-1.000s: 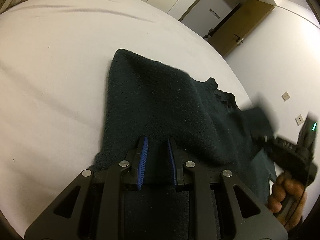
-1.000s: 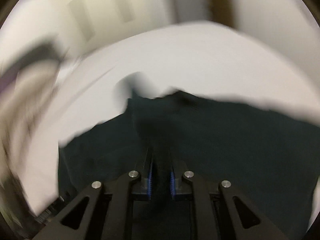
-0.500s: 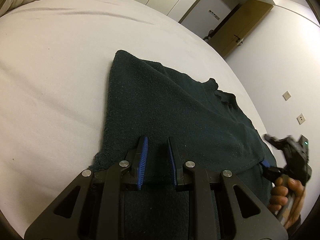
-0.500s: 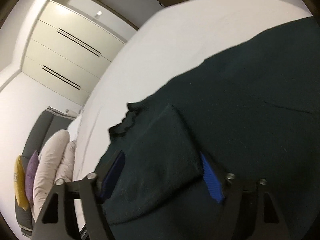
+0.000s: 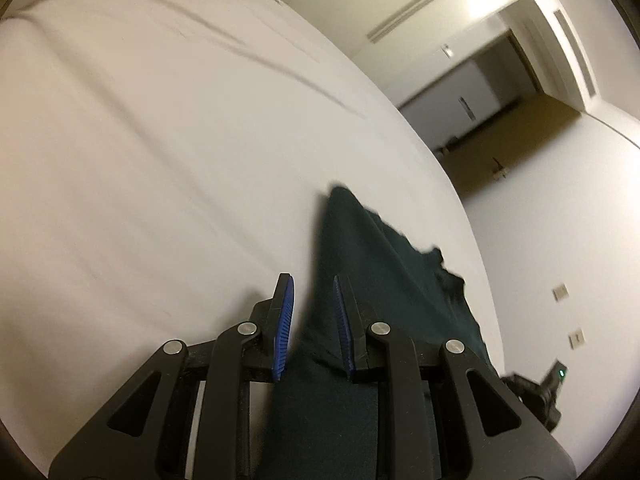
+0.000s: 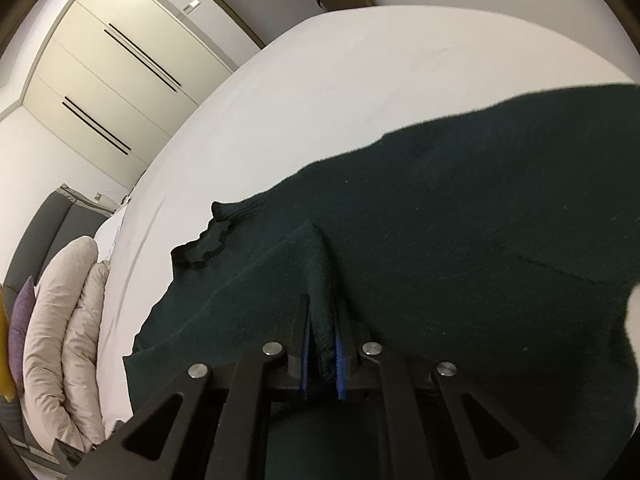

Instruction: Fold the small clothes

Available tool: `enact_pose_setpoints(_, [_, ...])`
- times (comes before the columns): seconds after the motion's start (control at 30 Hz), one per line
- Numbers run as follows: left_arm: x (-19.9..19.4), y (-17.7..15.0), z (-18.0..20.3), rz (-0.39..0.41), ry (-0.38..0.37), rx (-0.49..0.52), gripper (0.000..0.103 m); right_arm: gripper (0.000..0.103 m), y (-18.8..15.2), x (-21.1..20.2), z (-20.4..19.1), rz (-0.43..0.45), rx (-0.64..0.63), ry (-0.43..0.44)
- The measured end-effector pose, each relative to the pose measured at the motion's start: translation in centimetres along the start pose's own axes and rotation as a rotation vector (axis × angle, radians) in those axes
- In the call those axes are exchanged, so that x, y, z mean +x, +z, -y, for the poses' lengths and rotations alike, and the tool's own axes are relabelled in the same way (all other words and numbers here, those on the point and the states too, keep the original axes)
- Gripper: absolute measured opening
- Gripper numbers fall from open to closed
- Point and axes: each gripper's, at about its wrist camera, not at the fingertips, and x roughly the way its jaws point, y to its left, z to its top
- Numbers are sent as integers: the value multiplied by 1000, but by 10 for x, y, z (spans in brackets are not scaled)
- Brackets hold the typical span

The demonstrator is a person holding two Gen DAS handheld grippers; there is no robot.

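Pinching a raised fold of the dark green sweater (image 6: 460,216), the right gripper (image 6: 322,344) sits closed; only its view shows the frilled collar (image 6: 204,248). The left gripper (image 5: 312,312) holds the sweater's edge (image 5: 360,264) over the white bed (image 5: 160,140).

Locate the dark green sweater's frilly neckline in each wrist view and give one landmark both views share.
Left wrist view: the frilly neckline sits right of centre, blurred, on the dark green sweater beyond the left claw.
Right wrist view: the neckline is left of centre, up and left of the right claw, which pinches a fold of the sweater.
Shared landmark: the white bed sheet.
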Motion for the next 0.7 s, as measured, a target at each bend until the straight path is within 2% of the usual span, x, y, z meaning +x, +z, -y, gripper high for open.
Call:
enact_pose_setpoints(0.07, [2,7,7,-7,16,15,20,10,0,-5,2,10,-5,-16])
enact_pose_setpoints(0.2, [10,8,41,-11,13,116,20,10,-2,-9,14,1,6,-29])
enact_pose_setpoints(0.3, [29,0,74,-55,22,213,20,10,-4,-8,17,3,4,-30])
enact_pose_setpoints(0.37, [57,-8,90,-112,76,297,20,10,-6,-5,15,4,-30,-49])
enact_pose_setpoints(0.43, [80,-16,93,-137,166,357,20,8,-8,-1,17,3,-51,-53])
enact_pose_setpoints(0.47, [90,-21,89,-150,171,351,20,8,-8,-2,21,8,-36,-35])
enact_pose_setpoints(0.53, [85,-23,89,-121,148,341,20,8,-8,-8,29,16,-7,-10])
enact_pose_setpoints(0.63, [93,-33,98,-111,191,424,20,8,-9,-1,32,9,-31,12])
enact_pose_setpoints(0.7, [97,-36,102,-103,202,443,20,9,-6,-4,43,-3,16,77])
